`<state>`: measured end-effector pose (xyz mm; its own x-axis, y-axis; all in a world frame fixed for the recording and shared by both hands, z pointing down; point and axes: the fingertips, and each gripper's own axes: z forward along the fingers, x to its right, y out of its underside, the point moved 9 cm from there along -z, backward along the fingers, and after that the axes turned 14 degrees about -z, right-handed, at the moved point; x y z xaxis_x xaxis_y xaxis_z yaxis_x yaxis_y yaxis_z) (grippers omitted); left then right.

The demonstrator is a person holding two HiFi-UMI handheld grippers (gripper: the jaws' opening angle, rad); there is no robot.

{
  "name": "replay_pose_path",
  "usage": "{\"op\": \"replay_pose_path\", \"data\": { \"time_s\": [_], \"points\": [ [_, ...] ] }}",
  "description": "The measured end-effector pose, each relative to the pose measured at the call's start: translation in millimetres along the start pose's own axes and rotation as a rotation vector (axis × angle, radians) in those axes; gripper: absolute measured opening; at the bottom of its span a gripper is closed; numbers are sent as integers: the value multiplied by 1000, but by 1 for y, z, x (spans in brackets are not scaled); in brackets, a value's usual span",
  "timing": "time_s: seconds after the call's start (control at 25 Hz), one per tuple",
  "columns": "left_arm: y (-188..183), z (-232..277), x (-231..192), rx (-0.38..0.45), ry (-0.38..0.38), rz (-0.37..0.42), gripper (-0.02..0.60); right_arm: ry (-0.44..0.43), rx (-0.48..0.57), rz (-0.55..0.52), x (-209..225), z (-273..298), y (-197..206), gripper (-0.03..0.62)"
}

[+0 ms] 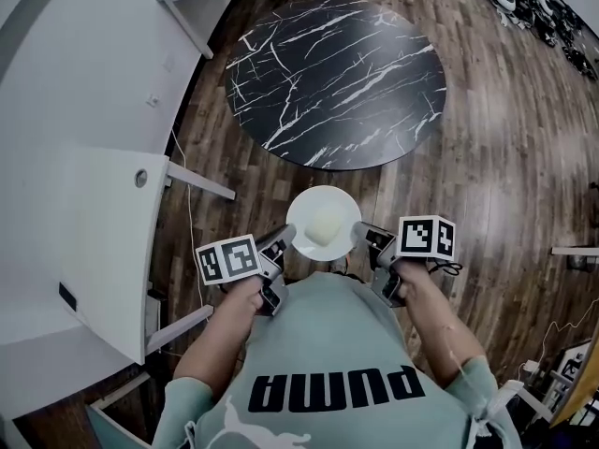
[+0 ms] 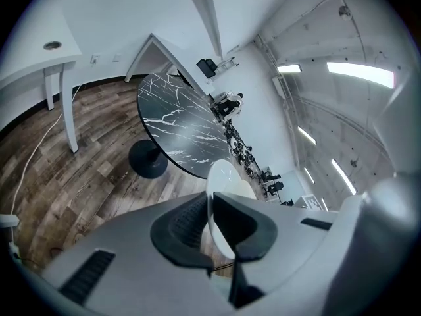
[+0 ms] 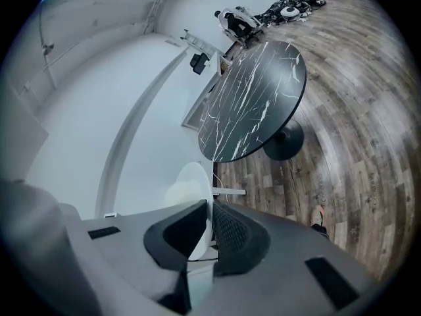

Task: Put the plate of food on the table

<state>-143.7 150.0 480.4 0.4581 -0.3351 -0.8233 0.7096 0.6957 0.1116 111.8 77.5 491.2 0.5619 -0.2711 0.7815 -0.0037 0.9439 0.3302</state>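
Note:
A white plate (image 1: 323, 223) carrying a pale lump of food (image 1: 323, 226) is held level in the air, short of the round black marble table (image 1: 337, 78). My left gripper (image 1: 281, 246) is shut on the plate's left rim, and the rim (image 2: 220, 203) shows edge-on between its dark pads. My right gripper (image 1: 365, 237) is shut on the plate's right rim, with the plate (image 3: 194, 209) pinched between its pads. The table top (image 2: 177, 127) lies ahead in the left gripper view, and the table (image 3: 253, 104) stands ahead in the right gripper view too.
A white desk (image 1: 84, 241) with thin legs stands to the left, and a white cable (image 1: 190, 223) runs over the wood floor beside it. Dark equipment (image 1: 533, 3) is piled on the floor at the far right. The table's black pedestal foot (image 2: 148, 160) rests on the floor.

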Motion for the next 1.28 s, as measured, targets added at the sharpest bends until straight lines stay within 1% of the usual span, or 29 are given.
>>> {"op": "replay_pose_path", "data": {
  "time_s": [0.28, 0.68, 0.92, 1.28],
  "points": [
    [1, 18, 18, 4, -2, 10, 34, -14, 28, 5, 11, -15, -15, 34],
    [-9, 43, 28, -47, -7, 27, 34, 10, 53, 44, 29, -20, -26, 34],
    [-31, 70, 33, -100, 0, 36, 34, 49, 77, 75, 40, -17, -45, 34],
    [-84, 108, 47, -163, 11, 67, 34, 93, 113, 115, 49, 0, -89, 34]
  ]
}}
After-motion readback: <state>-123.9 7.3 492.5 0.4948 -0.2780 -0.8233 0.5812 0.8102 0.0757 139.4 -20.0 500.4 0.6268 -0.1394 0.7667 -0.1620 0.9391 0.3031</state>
